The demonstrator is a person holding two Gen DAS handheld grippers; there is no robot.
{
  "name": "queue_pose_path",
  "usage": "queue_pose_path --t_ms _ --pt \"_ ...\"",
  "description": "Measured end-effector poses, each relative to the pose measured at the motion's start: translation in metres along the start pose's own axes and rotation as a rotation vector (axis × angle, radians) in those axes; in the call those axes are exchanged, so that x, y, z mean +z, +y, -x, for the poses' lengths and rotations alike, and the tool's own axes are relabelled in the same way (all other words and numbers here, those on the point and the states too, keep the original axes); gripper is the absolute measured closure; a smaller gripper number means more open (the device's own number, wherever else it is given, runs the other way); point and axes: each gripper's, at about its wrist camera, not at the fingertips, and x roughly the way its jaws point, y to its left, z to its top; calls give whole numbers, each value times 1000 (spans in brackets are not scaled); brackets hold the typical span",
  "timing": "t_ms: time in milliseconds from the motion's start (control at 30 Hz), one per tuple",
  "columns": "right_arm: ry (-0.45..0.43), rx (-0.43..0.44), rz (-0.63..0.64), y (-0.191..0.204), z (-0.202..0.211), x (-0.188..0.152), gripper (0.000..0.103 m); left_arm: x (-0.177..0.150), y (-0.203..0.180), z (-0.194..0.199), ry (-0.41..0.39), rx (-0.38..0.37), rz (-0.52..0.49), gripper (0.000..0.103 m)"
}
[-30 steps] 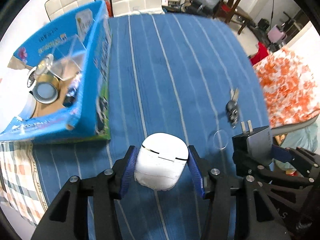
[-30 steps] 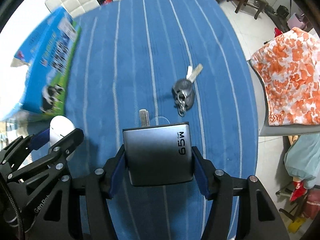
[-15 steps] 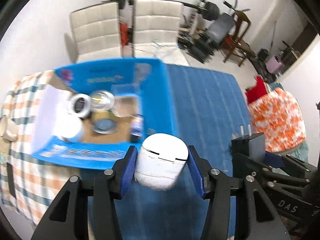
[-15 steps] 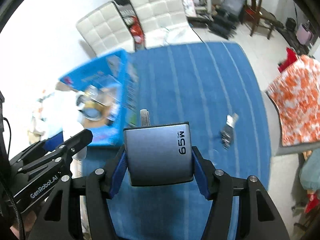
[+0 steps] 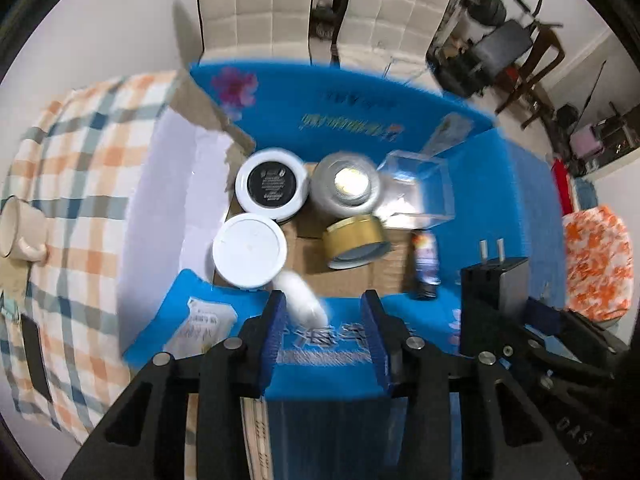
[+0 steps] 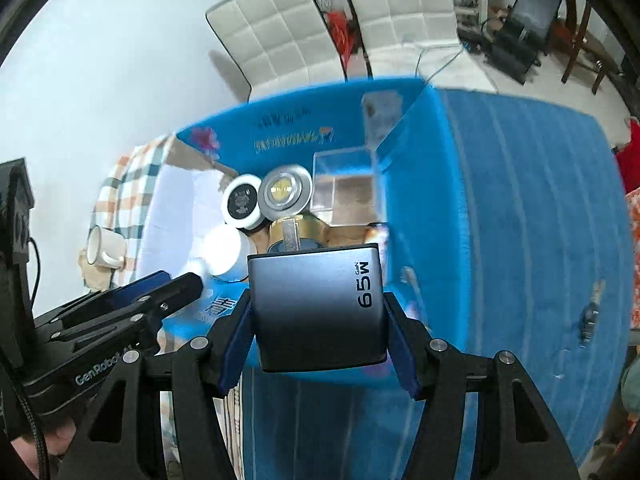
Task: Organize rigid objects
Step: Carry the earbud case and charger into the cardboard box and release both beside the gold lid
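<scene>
My left gripper (image 5: 324, 334) is open over the near wall of the blue cardboard box (image 5: 360, 128). The white earbud case (image 5: 302, 300) is free of the jaws, blurred, just inside the box beside a white lid (image 5: 250, 250). My right gripper (image 6: 320, 332) is shut on the grey 65W charger (image 6: 316, 308) and holds it above the box's near wall (image 6: 416, 184); the charger also shows in the left wrist view (image 5: 496, 284). The box holds jars, a gold tape roll (image 5: 356, 242), a clear case (image 5: 416, 188) and a small bottle (image 5: 426, 258).
A key bunch (image 6: 590, 314) lies on the blue striped cloth (image 6: 540, 200) right of the box. A white mug (image 5: 22, 228) stands on the checked cloth (image 5: 80, 184) at left. White chairs (image 6: 304, 28) stand behind the table.
Both grippers moved from the blue cloth to above the box. My left gripper opened and let go of the white earbud case, which is dropping into the box. The right still holds the charger.
</scene>
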Motion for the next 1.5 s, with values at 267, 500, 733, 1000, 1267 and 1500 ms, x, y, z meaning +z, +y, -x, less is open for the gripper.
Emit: queue_pose_path --t_ms 267,500,733,1000,1267,1500 --pt "146 -46 -1 -10 -81 2 40 1 10 -50 91 -13 -17 69" --pt "177 -98 40 -2 -109 7 40 2 14 -67 119 14 -20 70" --pt "185 -118 36 -2 -126 17 40 -2 18 -76 149 27 -11 68" --pt "193 -178 50 -4 -139 26 40 -5 7 -78 150 87 -35 65" --pt "211 -188 24 -13 -137 27 39 1 3 -59 131 103 -25 43" --pt "203 -183 28 -14 -114 19 34 3 12 -36 89 122 6 7"
